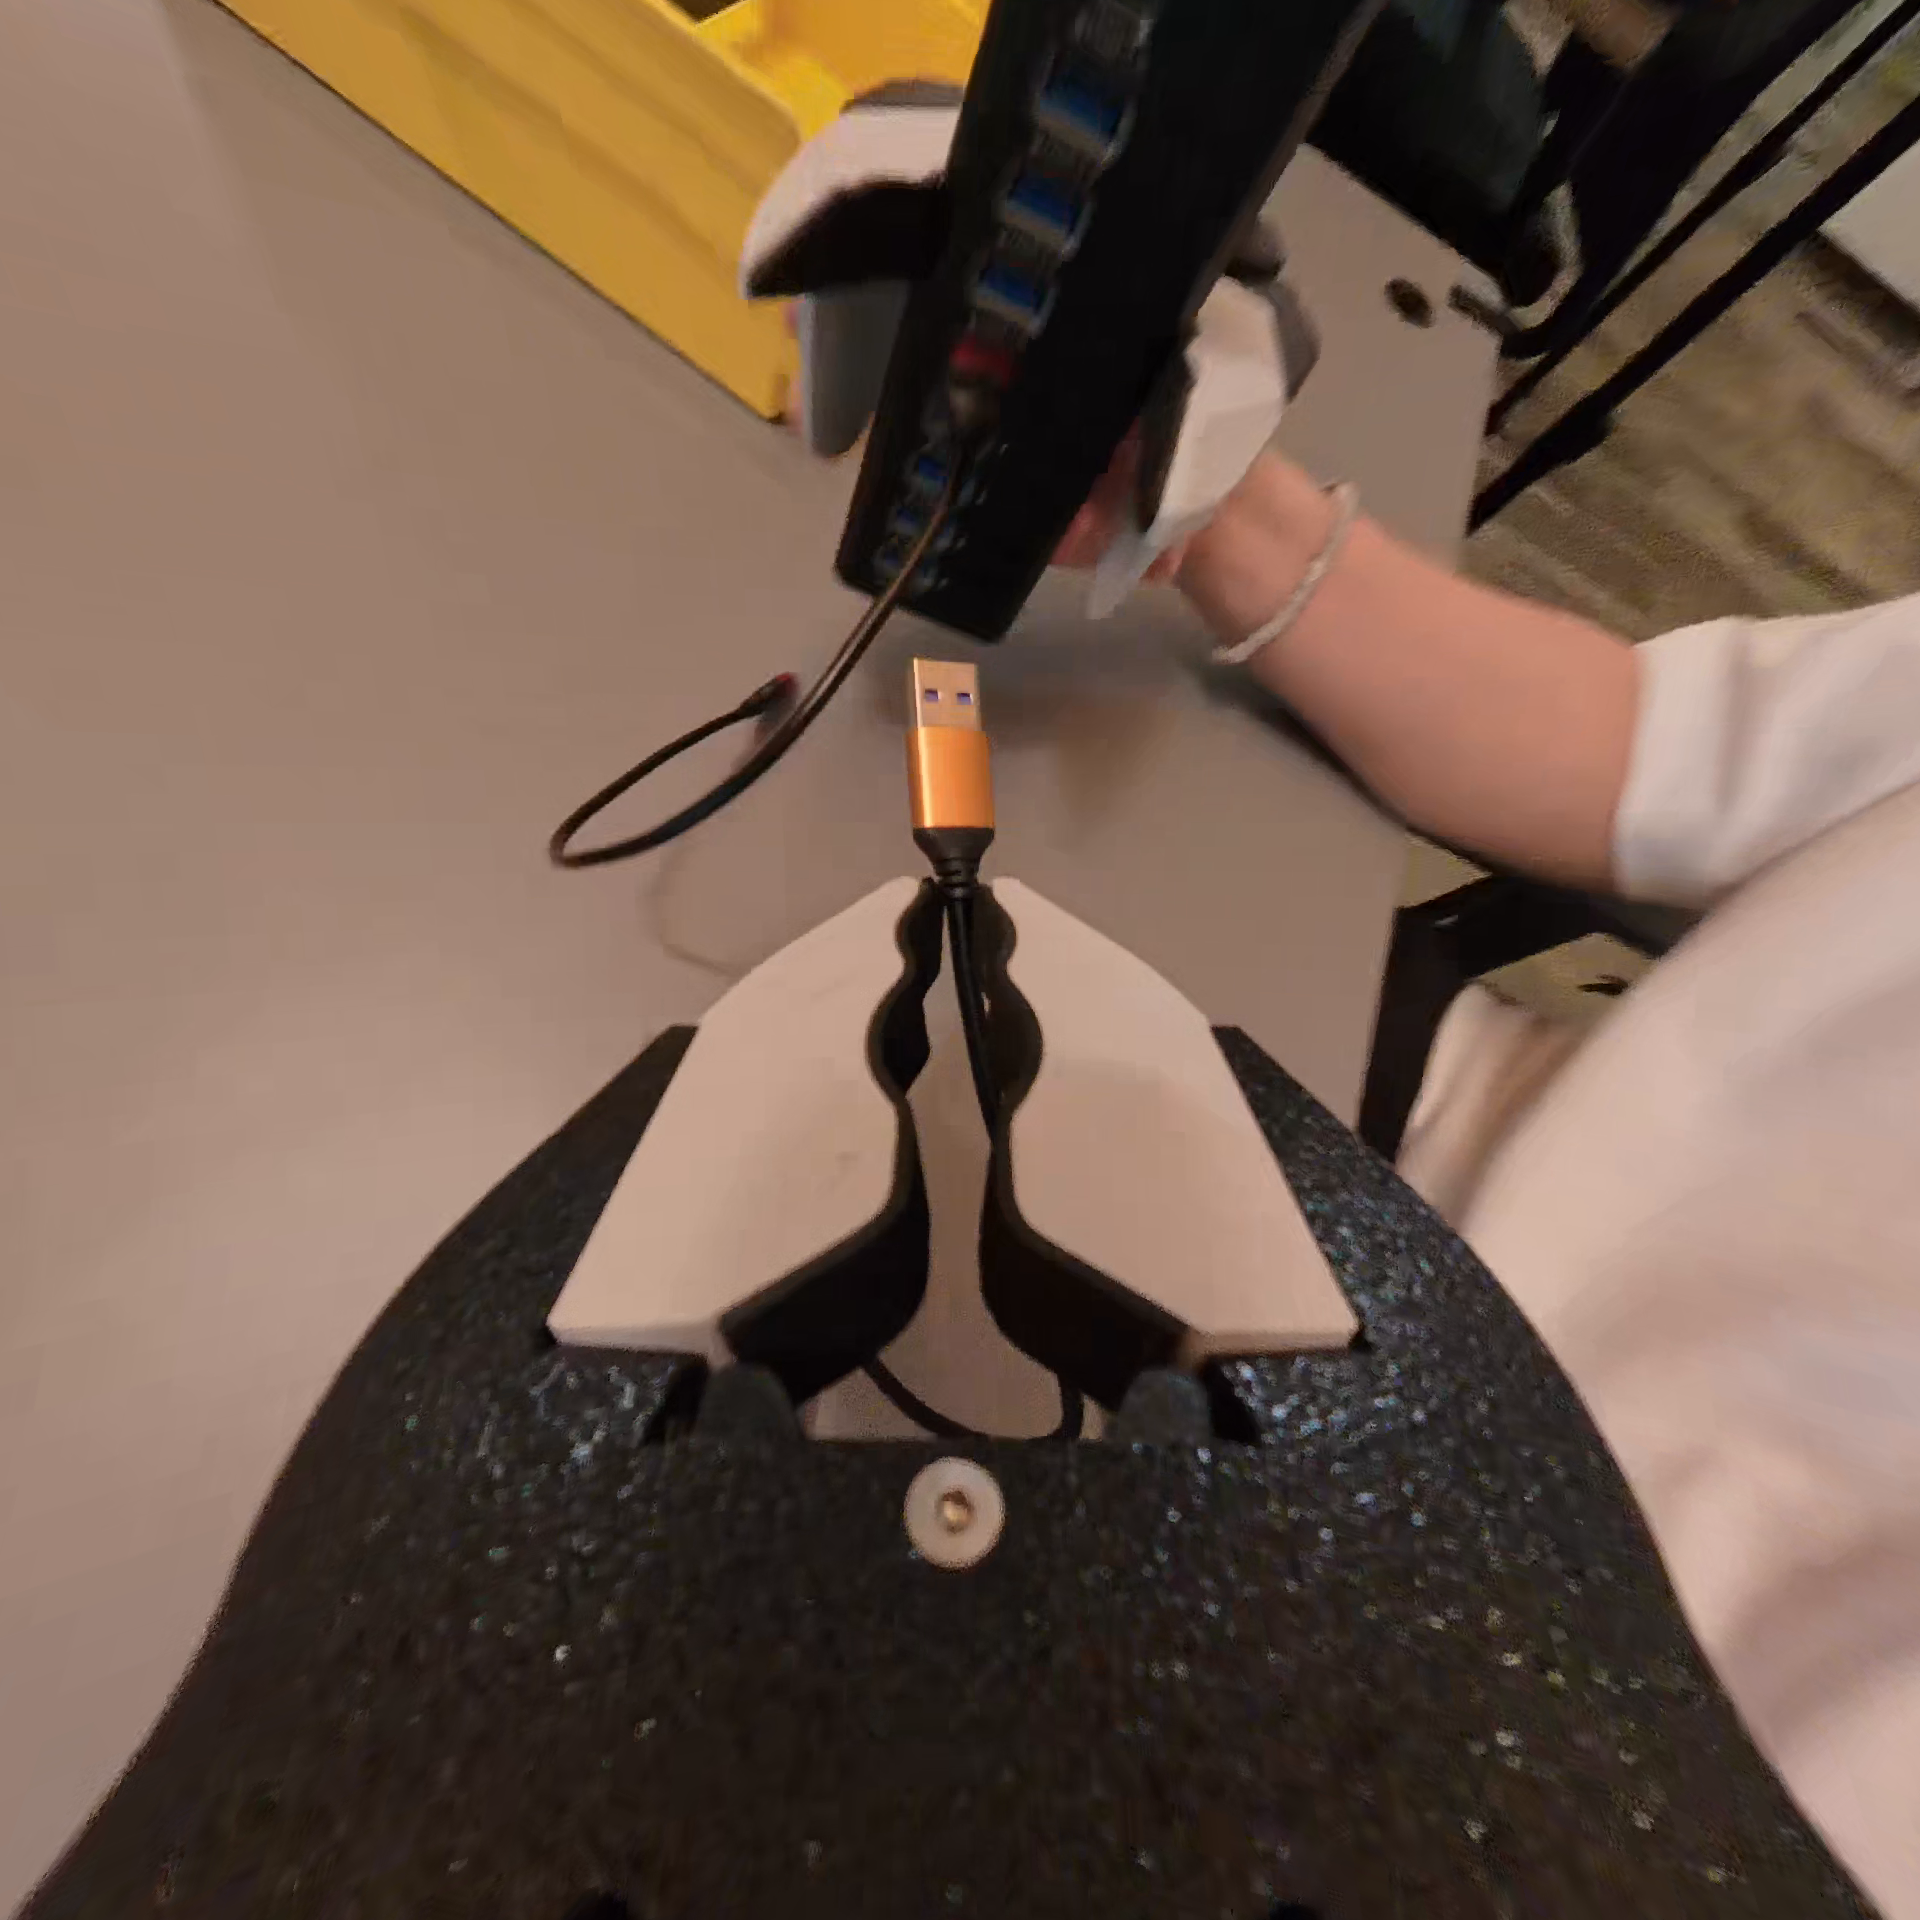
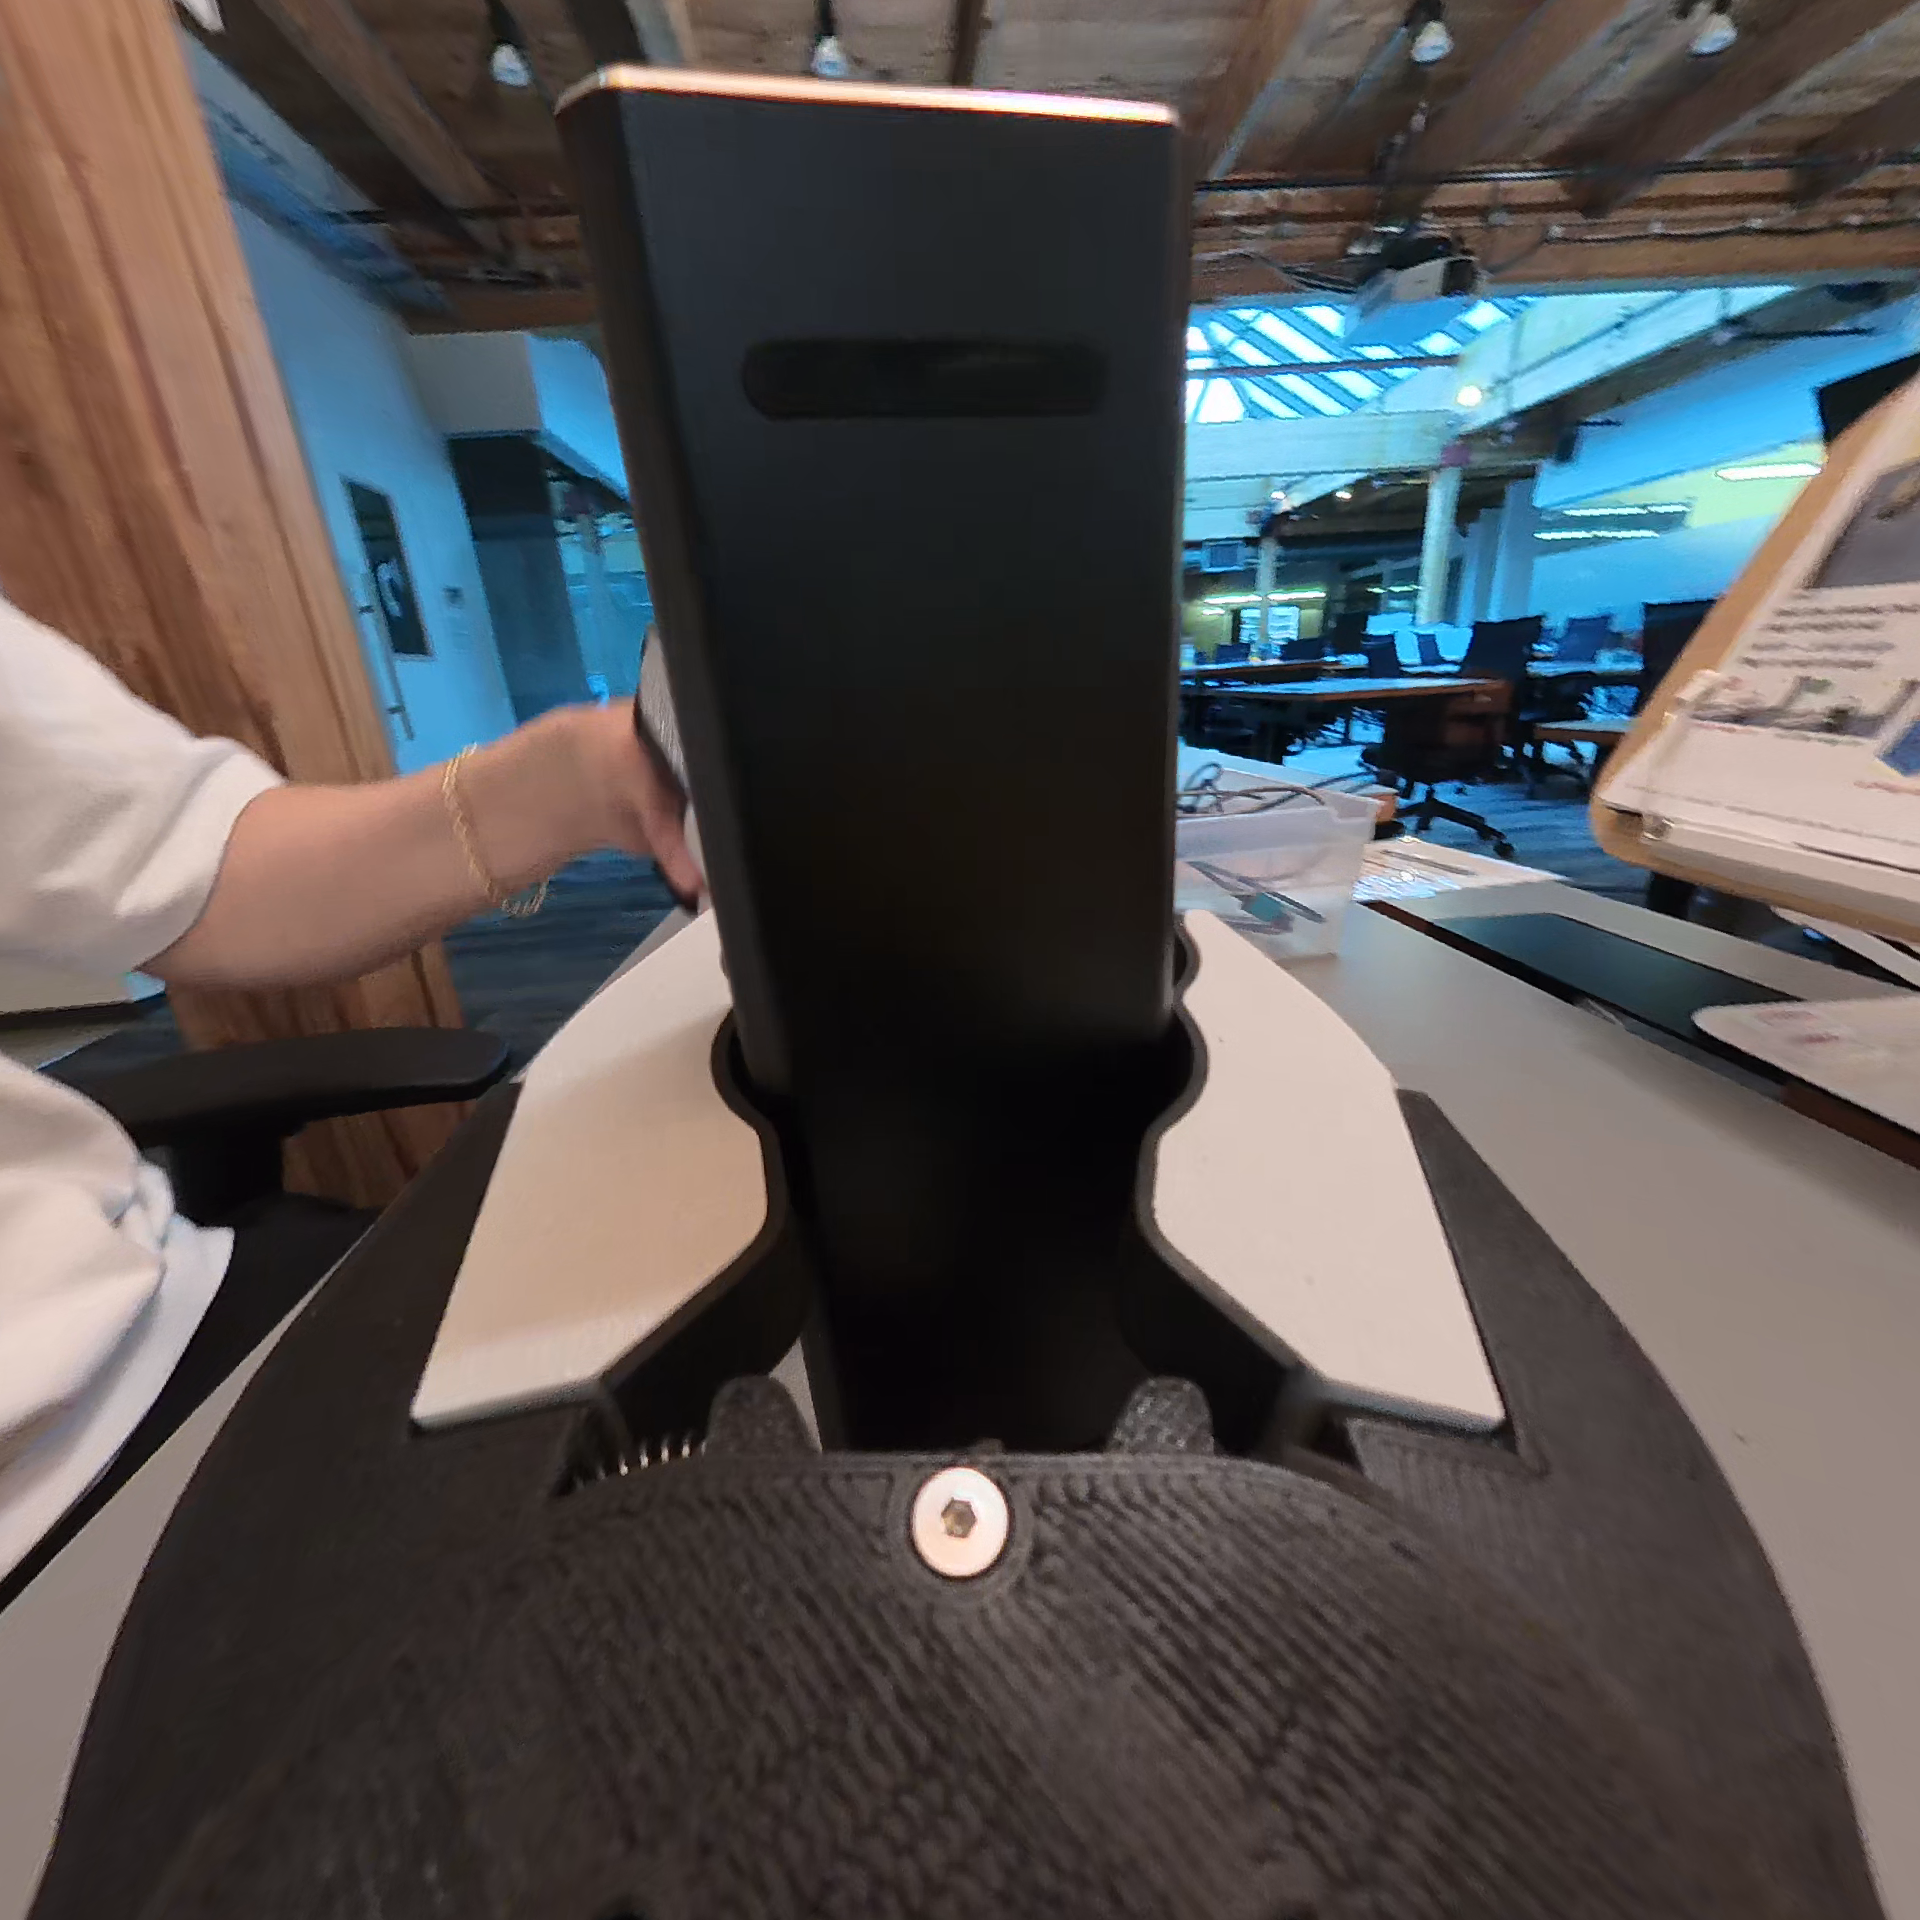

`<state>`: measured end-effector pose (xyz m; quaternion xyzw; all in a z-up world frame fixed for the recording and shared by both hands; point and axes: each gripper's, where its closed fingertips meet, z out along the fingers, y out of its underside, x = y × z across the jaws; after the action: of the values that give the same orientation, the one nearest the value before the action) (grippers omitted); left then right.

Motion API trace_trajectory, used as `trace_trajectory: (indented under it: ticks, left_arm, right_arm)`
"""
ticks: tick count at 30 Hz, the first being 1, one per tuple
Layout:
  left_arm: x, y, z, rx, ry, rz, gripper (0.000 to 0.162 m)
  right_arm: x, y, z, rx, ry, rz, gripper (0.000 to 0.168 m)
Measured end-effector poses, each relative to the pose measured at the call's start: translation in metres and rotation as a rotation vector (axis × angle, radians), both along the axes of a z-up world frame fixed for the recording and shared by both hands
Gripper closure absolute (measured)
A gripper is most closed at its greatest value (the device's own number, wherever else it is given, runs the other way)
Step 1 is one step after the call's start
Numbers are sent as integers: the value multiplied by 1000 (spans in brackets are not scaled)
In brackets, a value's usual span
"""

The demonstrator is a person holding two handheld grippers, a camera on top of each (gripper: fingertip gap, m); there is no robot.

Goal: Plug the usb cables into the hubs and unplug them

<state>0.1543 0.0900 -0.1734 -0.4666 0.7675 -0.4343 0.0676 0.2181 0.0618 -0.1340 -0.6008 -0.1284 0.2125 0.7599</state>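
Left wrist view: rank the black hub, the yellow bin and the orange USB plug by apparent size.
1. Hub, though nearness to the camera inflates it.
2. Yellow bin, cut off by the frame, so unsure.
3. USB plug, clearly smallest.

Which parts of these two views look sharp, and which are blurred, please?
Left wrist view: the orange-shelled USB plug is crisp, while the black multi-port hub above it is motion-smeared. Right wrist view: that hub's plain back is dark and soft, the edges bowed.

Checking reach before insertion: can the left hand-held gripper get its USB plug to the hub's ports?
Probably yes: the orange USB plug sits just short of the black hub, nothing between; blue ports face it obliquely.
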Motion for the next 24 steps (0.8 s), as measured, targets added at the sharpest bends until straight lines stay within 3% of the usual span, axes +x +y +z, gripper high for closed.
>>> trace_trajectory:
  ticks: [7, 24]
  left_arm:
    - [14, -18, 32, 53, 93, -67, 157]
    - [38, -39, 26, 110, 235, -160, 157]
  right_arm:
    - [-10, -4, 3, 26, 8, 69, 93]
    - [-16, 0, 1, 6, 6, 93, 93]
